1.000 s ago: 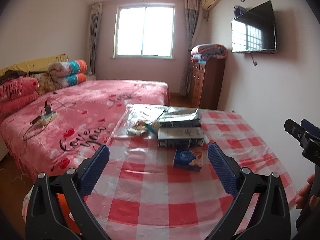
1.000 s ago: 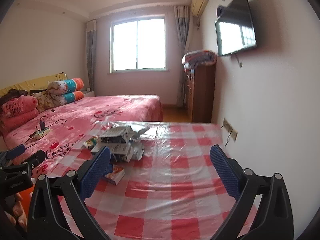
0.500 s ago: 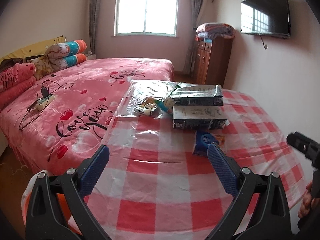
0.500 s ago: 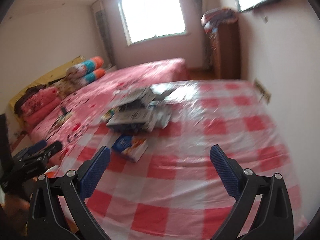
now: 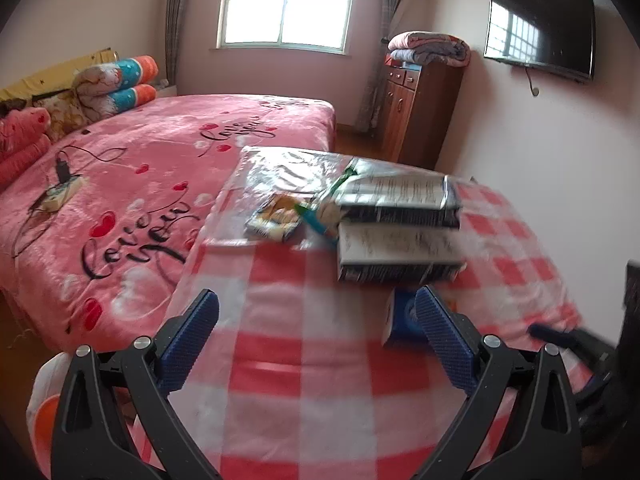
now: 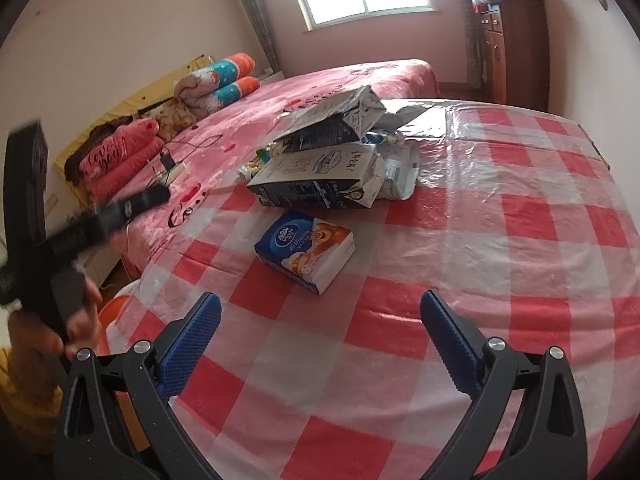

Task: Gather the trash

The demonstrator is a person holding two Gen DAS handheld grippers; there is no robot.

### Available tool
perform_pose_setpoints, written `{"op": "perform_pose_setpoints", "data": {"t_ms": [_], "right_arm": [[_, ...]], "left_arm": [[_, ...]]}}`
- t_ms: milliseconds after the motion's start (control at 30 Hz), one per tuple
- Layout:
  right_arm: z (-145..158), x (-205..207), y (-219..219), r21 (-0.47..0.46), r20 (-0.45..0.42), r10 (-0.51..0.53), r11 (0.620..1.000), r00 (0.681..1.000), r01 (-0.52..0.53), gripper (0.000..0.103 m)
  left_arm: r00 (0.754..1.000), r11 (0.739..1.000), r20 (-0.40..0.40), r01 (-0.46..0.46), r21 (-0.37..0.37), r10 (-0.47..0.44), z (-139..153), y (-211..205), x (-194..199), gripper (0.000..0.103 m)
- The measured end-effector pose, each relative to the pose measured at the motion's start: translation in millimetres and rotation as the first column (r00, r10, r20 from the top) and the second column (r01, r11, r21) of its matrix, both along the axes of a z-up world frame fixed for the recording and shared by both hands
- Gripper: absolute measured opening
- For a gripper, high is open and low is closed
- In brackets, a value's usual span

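Soft plastic wraps the tissue pack [image 6: 306, 250], lying near on the checked table [image 6: 520, 280] (light, squashy); its long sides are best pinched. Both the left gripper [image 5: 316, 330] and right gripper [image 6: 320, 332] are spread, empty.

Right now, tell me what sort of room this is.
A home bedroom, most likely: a bed with a pink heart blanket, a wall-mounted TV, and a wooden cabinet topped with folded quilts.
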State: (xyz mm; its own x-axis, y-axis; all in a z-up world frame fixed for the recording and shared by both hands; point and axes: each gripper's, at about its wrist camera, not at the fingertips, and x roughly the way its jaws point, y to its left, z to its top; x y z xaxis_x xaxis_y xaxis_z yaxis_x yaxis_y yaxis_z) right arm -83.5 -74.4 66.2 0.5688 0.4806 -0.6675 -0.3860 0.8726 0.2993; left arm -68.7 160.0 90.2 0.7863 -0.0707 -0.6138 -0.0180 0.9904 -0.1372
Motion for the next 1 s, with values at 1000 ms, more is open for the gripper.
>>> {"op": "perform_pose_setpoints", "data": {"t_ms": [1000], "right_arm": [[39,288,6,0.11,-0.084,0.083,0.991,0.993,-0.074,0.078]], "left_arm": [[0.98,0.995,-0.176,-0.093,-0.019,0.088,-58,41,193,0.097]]}}
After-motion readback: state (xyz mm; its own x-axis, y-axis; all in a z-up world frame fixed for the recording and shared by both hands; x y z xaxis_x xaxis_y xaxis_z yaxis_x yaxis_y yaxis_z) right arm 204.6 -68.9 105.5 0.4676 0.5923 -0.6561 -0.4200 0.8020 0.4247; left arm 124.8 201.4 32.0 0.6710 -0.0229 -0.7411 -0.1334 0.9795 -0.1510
